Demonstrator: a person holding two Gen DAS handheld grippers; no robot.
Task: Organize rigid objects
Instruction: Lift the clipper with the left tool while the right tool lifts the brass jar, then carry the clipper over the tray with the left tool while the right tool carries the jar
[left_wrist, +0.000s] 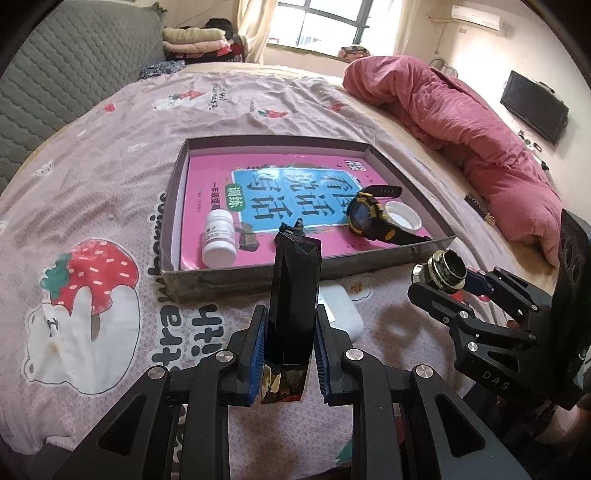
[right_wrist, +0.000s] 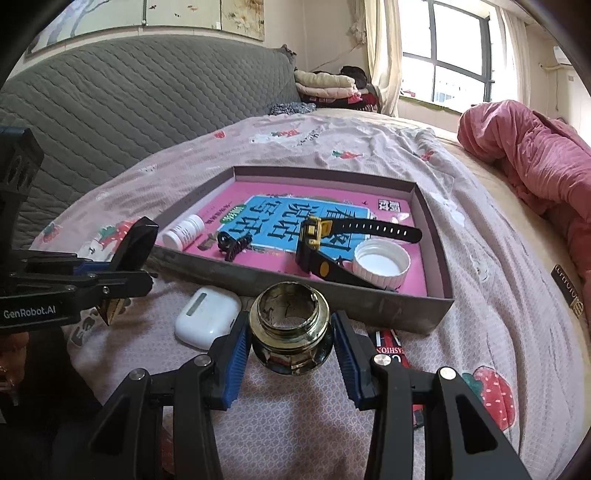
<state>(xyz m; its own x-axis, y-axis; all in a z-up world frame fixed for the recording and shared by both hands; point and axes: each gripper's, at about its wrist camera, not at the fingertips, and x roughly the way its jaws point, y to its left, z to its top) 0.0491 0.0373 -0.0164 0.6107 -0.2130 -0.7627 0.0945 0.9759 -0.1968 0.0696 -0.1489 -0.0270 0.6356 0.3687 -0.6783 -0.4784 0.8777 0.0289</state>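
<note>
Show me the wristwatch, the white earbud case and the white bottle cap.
wristwatch (left_wrist: 361, 215), left wrist view, on its dial face
white earbud case (right_wrist: 207, 318), right wrist view, on its lid
white bottle cap (right_wrist: 380, 263), right wrist view, on its inner surface

Left tongs (left_wrist: 288, 350): black angular linkage arms; blue ribbed pads lined the inner faces of both fingers.
Pivots: round silver screw heads sat at each joint.
Right tongs (right_wrist: 291, 343): same black frame, same blue ribbed pads and silver pivots.
Markings: white "GenRobot.AI" lettering ran along the left tongs' side; "DAS" was printed on the right tongs' body.
</note>
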